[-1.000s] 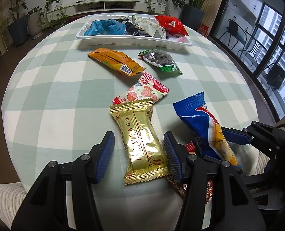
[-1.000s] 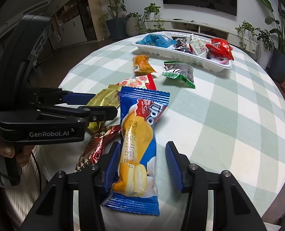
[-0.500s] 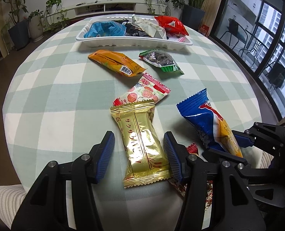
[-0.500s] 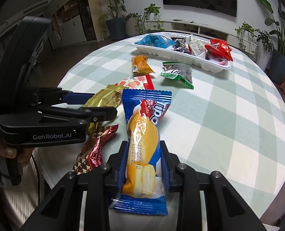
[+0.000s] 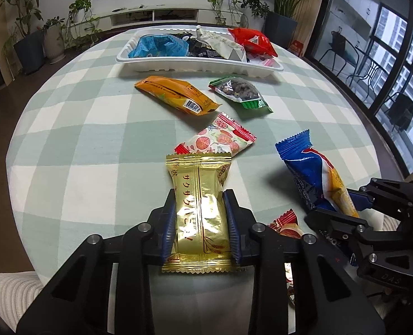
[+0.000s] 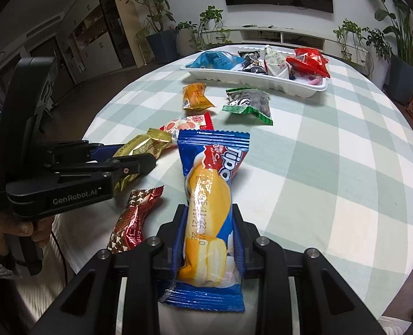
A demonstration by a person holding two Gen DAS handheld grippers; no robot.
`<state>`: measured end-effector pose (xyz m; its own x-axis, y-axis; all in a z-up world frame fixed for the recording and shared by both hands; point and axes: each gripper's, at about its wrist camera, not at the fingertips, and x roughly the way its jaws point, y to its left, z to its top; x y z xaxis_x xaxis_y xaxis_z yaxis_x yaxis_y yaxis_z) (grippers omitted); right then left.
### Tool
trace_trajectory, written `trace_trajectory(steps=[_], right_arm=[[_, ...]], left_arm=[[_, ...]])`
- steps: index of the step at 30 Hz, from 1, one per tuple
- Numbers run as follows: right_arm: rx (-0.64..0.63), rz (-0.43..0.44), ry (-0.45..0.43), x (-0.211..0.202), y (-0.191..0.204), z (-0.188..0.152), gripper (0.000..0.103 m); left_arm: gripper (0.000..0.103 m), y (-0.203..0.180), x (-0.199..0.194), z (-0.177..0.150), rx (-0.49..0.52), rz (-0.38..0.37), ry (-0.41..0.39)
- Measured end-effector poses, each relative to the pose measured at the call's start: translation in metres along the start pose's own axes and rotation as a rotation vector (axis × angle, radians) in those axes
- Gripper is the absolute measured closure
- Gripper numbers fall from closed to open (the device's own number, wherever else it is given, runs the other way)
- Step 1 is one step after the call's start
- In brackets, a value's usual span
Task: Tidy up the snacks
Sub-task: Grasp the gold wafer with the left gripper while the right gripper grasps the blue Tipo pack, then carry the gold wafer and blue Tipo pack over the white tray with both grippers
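My left gripper (image 5: 200,209) is closing on a gold snack packet (image 5: 199,173); its blue pads press both long sides, low over the checked tablecloth. The right gripper (image 6: 208,212) is shut on a blue and yellow cake packet (image 6: 212,173), which points away along the fingers. In the right wrist view the left gripper (image 6: 139,156) shows at the left with the gold packet (image 6: 139,145) in it. A white tray (image 5: 200,65) with several packets stands at the far side of the table.
Loose on the cloth lie an orange packet (image 5: 175,97), a green packet of nuts (image 5: 239,92), a strawberry-print packet (image 5: 220,139) and a red starred packet (image 6: 135,217). A hand (image 6: 19,229) holds the left gripper. The round table's edge curves close on both sides.
The left jaws have come together onto the gold packet. The right jaws closed onto the blue packet, which now sits a little higher off the cloth.
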<state>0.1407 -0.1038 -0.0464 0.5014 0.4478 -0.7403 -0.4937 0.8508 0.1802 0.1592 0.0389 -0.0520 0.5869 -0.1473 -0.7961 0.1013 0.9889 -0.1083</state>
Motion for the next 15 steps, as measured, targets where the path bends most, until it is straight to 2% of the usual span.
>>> trace_trajectory(steps=[15], right_arm=[[0.213, 0.151, -0.024, -0.007, -0.032, 0.001, 0.074]], left_arm=[[0.074, 0.014, -0.024, 0.001, -0.082, -0.064, -0.060]])
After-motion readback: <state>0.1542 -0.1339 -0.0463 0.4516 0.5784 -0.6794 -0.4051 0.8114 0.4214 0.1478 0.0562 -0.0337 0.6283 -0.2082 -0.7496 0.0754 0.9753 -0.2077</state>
